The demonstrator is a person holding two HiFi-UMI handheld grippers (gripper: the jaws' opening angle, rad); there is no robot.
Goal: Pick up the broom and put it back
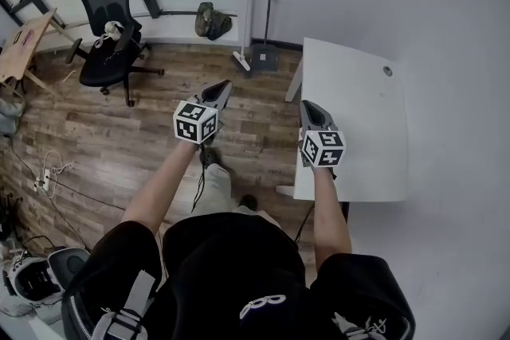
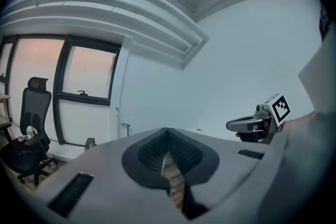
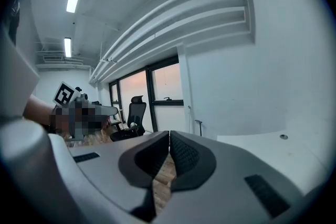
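Observation:
The broom (image 1: 246, 18) leans upright against the far white wall, its head (image 1: 241, 61) on the wood floor. A dark dustpan (image 1: 265, 53) with a tall handle stands right beside it. My left gripper (image 1: 224, 85) is held in the air well short of the broom, shut and empty. Over the table's left edge, my right gripper (image 1: 307, 104) is likewise shut with nothing in it. The broom shows as a thin white pole (image 2: 116, 122) in the left gripper view and again far off in the right gripper view as a pole (image 3: 189, 113).
A white table (image 1: 358, 91) stands at the right against the wall. A black office chair (image 1: 107, 20) is at the back left, near a wooden desk (image 1: 24, 44). A bag (image 1: 212, 20) lies by the wall. Cables and a power strip (image 1: 44, 179) run along the left floor.

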